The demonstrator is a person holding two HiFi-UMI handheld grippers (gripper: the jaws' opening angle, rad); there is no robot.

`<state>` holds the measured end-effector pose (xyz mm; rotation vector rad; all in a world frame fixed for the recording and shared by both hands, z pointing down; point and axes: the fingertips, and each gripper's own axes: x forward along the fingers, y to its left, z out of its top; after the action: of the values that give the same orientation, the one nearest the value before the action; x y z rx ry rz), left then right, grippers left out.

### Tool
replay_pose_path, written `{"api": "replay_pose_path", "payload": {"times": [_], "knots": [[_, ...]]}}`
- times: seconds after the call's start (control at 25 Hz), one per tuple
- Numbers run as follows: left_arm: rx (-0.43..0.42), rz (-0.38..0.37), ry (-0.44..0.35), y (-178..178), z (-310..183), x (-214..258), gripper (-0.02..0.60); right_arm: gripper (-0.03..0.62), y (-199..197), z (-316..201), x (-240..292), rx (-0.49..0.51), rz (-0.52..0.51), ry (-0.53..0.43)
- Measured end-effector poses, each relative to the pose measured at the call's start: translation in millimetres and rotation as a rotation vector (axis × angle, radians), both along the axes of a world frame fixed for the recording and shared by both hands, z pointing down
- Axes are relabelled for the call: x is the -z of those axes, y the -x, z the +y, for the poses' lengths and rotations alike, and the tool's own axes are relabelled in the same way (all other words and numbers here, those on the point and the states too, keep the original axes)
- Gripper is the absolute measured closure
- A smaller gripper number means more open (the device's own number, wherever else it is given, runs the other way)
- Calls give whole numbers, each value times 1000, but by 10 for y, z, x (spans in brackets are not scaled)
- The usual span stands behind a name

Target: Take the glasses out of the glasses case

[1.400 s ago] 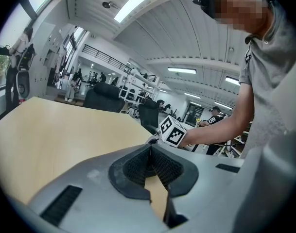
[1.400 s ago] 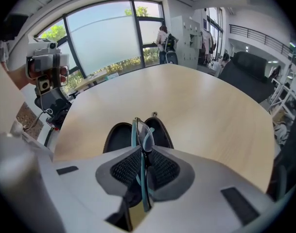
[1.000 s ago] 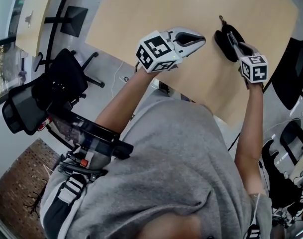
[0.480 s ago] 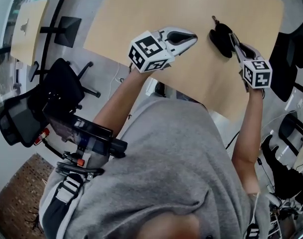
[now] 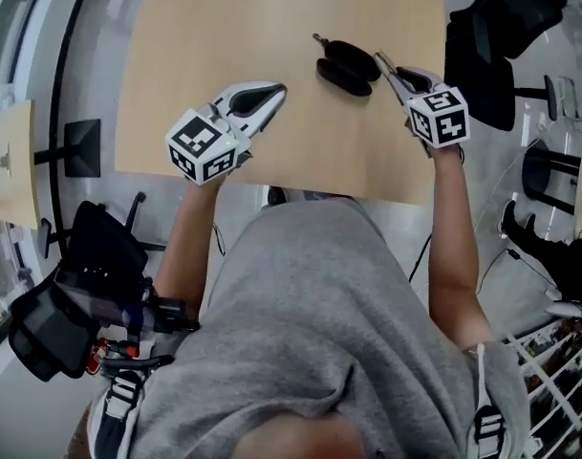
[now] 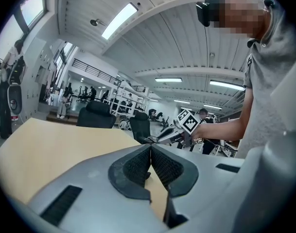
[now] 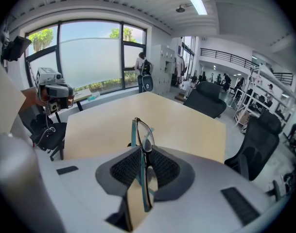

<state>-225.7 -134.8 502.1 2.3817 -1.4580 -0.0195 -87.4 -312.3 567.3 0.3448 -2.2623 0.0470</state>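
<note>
One big table (image 5: 271,27) made of light wood sits under both grippers. A person in a grey shirt (image 5: 338,333) leans over the near edge and holds one gripper in each hand. Black office chairs stand around the table. One chair (image 5: 506,17) is off to the right of the right gripper, and another (image 5: 90,256) is behind the left gripper, close to the person.

The left gripper (image 5: 271,94) is held above the table and points out across it. In the left gripper view its jaws are pressed together, with nothing between them (image 6: 150,152). Each gripper has a cube with black and white squares on its back end.

The right gripper (image 5: 381,60) tips downward toward the table top. Its jaws are clamped on the glasses (image 7: 144,132). The right gripper view shows the dark pads (image 7: 165,169) pressing on the frame from both sides. The glasses stand on edge between the pads. One lens and the blue-green frame stick up past the tips, and the rest hangs down between the jaws.

The glasses case (image 5: 346,65) is small and black. It lies on the table just beside the tips of the right gripper, on the side toward the left gripper, and well in front of the left gripper's tips. It looks open, with two dark halves lying side by side. The glasses are in the jaws and not in the case.
</note>
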Motion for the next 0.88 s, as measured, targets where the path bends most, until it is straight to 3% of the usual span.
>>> {"api": "replay_pose_path", "payload": {"times": [0.32,0.88], "knots": [[-13,-2,16,34,-17,-146,577,523,-449,-383,-302,-152,8,16],[11,6,110,-9,-251,-320,577,522,-984,-1124,-1436,-385,84,118]]}}
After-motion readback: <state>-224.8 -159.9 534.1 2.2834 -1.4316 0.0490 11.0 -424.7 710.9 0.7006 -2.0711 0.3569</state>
